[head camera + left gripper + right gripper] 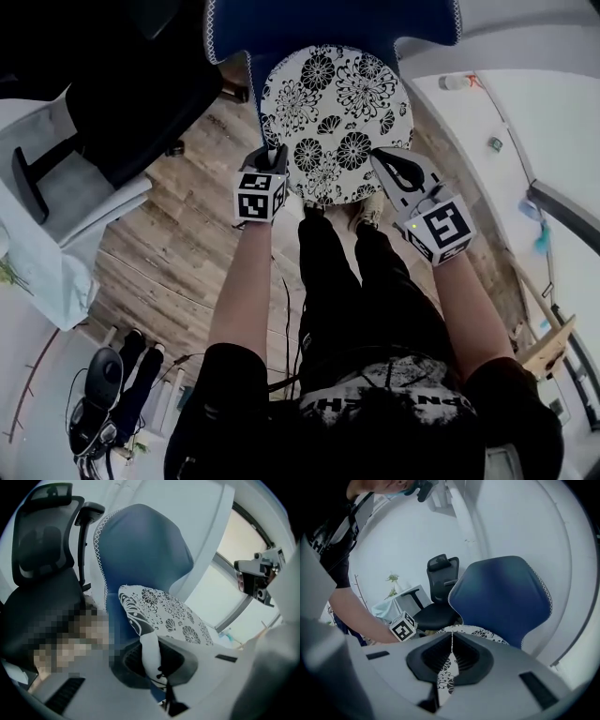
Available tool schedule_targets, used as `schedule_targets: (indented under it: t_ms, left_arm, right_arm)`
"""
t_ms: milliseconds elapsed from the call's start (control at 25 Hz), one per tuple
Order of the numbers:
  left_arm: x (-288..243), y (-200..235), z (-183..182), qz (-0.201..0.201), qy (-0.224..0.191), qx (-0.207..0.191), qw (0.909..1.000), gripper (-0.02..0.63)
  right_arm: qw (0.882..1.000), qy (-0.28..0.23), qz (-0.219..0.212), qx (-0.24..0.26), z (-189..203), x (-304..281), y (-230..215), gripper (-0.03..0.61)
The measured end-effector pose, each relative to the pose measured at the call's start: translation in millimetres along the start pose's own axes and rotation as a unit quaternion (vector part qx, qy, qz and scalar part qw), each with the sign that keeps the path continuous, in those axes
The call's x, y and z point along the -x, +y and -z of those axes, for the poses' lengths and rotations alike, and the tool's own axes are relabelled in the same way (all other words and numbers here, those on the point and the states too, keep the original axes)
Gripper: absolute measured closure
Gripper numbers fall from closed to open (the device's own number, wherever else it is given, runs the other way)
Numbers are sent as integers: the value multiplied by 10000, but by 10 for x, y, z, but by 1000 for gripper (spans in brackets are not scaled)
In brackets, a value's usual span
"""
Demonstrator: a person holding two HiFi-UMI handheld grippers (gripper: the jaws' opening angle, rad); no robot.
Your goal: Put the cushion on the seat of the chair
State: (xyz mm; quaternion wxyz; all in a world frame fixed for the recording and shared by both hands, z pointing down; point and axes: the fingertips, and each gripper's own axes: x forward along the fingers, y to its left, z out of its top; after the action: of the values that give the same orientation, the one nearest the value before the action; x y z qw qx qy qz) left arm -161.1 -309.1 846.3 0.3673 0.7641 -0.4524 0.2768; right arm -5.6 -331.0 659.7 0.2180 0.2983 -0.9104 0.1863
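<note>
The left gripper and right gripper each clamp an edge of the cushion. It is over the chair.

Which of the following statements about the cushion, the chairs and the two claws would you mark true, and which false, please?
1. The cushion is round with a black-and-white flower print. True.
2. The left claw is open and empty. False: it is shut on the cushion's edge.
3. The right claw grips the cushion's rim. True.
4. The chair behind the cushion is red. False: it is blue.
5. A black office chair stands beside the blue one. True.
</note>
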Motion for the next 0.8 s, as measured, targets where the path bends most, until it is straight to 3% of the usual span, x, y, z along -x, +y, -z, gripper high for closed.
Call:
schedule_targets:
  t_ms: [280, 400, 600, 800]
  left_arm:
    - [-173, 119, 117, -402, 251, -98, 9988, 573]
    - [-171, 196, 107, -632, 286, -107, 9975, 512]
    - [-225, 345, 193, -902, 402, -128, 9950, 353]
    - [-126, 513, 177, -1241, 340, 52, 9917, 322]
  right_arm:
    - [9999, 15, -140, -82, 180, -28, -42, 558]
    - [9998, 48, -186, 25, 172, 0, -46, 558]
    - [9996, 107, -219, -128, 333, -45, -91, 558]
    - [9994, 128, -315, -110, 389, -56, -69, 558]
